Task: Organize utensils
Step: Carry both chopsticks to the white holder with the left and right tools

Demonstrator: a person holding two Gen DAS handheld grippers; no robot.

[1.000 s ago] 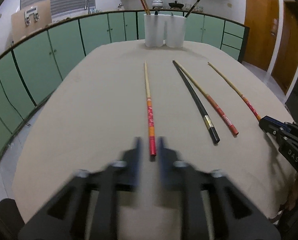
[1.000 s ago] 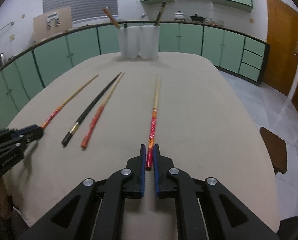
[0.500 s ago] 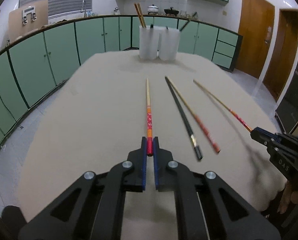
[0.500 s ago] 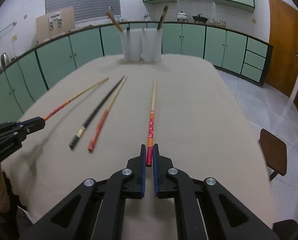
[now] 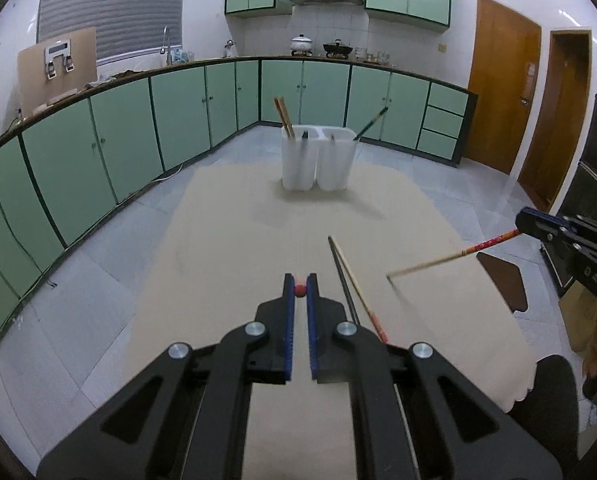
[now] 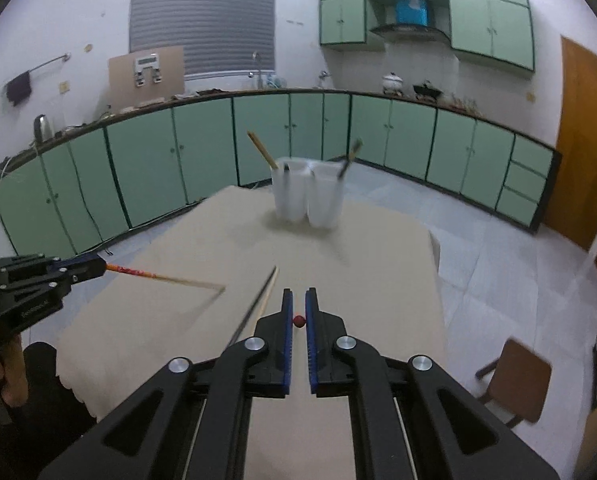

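Note:
My left gripper (image 5: 300,285) is shut on a red-ended chopstick (image 5: 300,290), seen end-on between the blue pads. My right gripper (image 6: 298,308) is shut on another red-ended chopstick (image 6: 298,321), also end-on. Each shows in the other's view, held up off the table: the right gripper's chopstick (image 5: 454,258) and the left gripper's chopstick (image 6: 166,277). A black chopstick (image 5: 343,276) and a wooden red-tipped chopstick (image 5: 358,292) lie on the beige table (image 5: 238,248). Two white holders (image 5: 317,164) stand at the far end with several chopsticks in them.
Green cabinets (image 5: 178,120) run around the room behind the table. A brown stool (image 6: 516,380) stands on the floor to the table's right. Wooden doors (image 5: 502,76) are at the far right.
Both grippers have lifted their chopsticks off the table and tilted them down, so each is now seen end-on. Both cameras have risen well above the table.

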